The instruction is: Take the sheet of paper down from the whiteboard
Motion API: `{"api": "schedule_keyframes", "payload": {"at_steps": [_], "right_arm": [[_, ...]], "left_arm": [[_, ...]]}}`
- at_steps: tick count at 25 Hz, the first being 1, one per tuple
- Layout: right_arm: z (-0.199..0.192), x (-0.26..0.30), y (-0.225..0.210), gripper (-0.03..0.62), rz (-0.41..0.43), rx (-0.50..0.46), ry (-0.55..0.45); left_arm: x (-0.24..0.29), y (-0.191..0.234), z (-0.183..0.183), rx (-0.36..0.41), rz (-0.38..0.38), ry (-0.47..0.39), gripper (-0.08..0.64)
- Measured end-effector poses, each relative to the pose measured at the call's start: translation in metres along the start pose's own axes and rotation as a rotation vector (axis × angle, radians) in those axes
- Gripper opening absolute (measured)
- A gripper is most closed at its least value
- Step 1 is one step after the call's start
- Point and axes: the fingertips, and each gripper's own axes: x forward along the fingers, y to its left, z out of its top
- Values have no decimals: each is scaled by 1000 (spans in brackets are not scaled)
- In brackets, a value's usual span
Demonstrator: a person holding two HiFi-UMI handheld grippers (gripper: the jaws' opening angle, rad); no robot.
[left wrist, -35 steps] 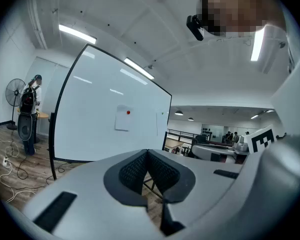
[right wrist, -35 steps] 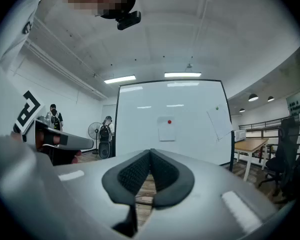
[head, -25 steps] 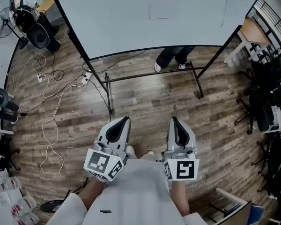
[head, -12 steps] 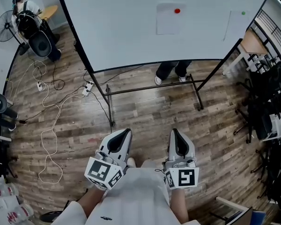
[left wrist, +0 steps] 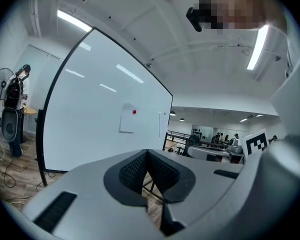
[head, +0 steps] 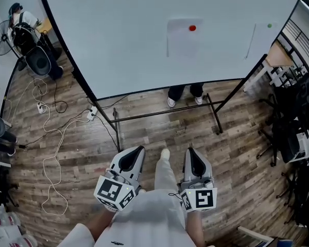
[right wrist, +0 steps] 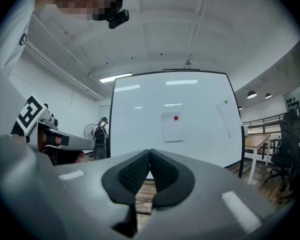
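A white sheet of paper (head: 181,38) hangs on the whiteboard (head: 123,40) under a red magnet (head: 192,28). The left gripper view shows the sheet (left wrist: 126,119) off to the side; in the right gripper view the sheet (right wrist: 172,127) is straight ahead. Both grippers are held low in front of the person, well short of the board. My left gripper (head: 136,153) is shut and empty. My right gripper (head: 191,154) is shut and empty too. Their pads meet at the tips in both gripper views.
A second sheet (head: 258,39) under a green magnet hangs at the board's right edge. The board's black stand (head: 165,115) crosses the wooden floor, with someone's feet (head: 183,98) behind it. Cables (head: 54,138) and a fan (head: 1,37) lie left; chairs (head: 293,122) and a table (head: 277,55) stand right.
The person has stepped towards the whiteboard, one leg now forward between the grippers. The board and its sheet look larger and nearer. Both grippers stay shut.
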Motion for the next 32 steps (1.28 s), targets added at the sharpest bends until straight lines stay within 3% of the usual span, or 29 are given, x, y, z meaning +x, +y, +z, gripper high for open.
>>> {"api": "schedule_keyframes", "payload": {"at_steps": [12,18,24,32], "right_arm": [[30,173,-136,11,63,-22,-12],[36,247,-177,11,118,-16,-16],[36,287,-197,11,160,-12,-31],[37,302,-196,11,190,1,-33]], "left_arm": [[207,57,61,1,37,3,6],[280,79,82,19,66,13,6],[313,92,92,28,101,-2,6],[325,99,102,54,107,-20,6]]}}
